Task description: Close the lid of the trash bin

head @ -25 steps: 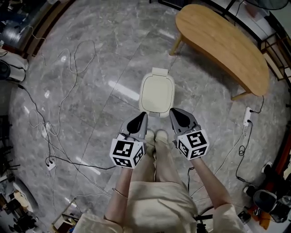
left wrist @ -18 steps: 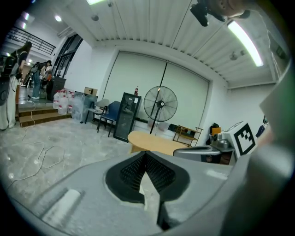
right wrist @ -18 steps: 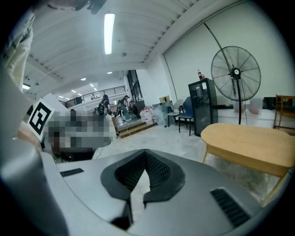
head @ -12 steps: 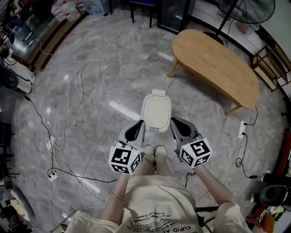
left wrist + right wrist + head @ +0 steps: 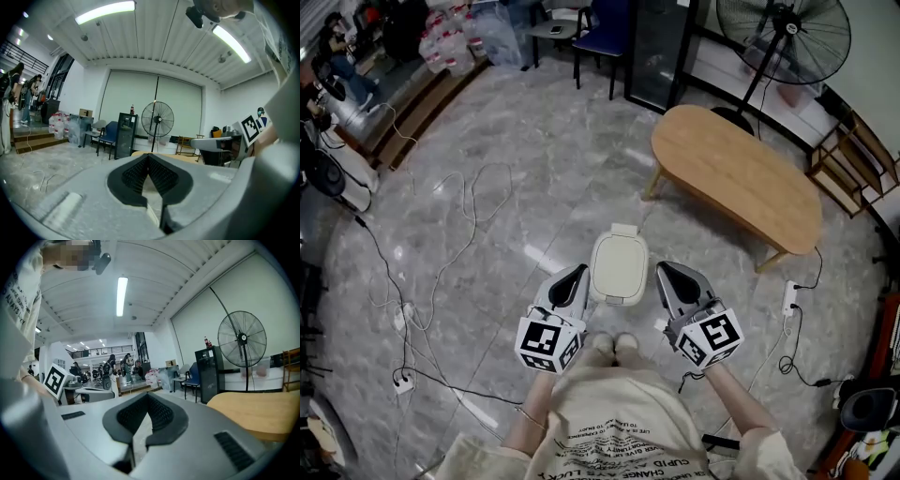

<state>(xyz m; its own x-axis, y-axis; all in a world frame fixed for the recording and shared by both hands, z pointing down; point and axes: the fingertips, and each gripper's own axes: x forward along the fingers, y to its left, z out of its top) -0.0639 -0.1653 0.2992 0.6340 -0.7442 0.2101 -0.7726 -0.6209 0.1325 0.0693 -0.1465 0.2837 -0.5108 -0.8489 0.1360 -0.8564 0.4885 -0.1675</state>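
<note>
The cream trash bin (image 5: 619, 268) stands on the grey marble floor just ahead of the person's feet, its lid lying flat and shut on top. My left gripper (image 5: 577, 273) hangs in the air by the bin's left side and my right gripper (image 5: 665, 270) by its right side; neither touches it. Both point nearly level out into the room. In the left gripper view the left gripper (image 5: 149, 157) has its black pads together with nothing between them. The right gripper (image 5: 148, 397) in its own view looks the same. The bin shows in neither gripper view.
A curved wooden low table (image 5: 741, 178) stands to the back right of the bin. Behind it are a floor fan (image 5: 783, 33) and a dark cabinet (image 5: 661, 47). Loose cables (image 5: 459, 216) run over the floor at left, and a power strip (image 5: 787, 298) lies at right.
Both grippers have risen away from the bin's lid and now hang beside it. The head camera has come up too, so the bin looks smaller and more of the room shows.
</note>
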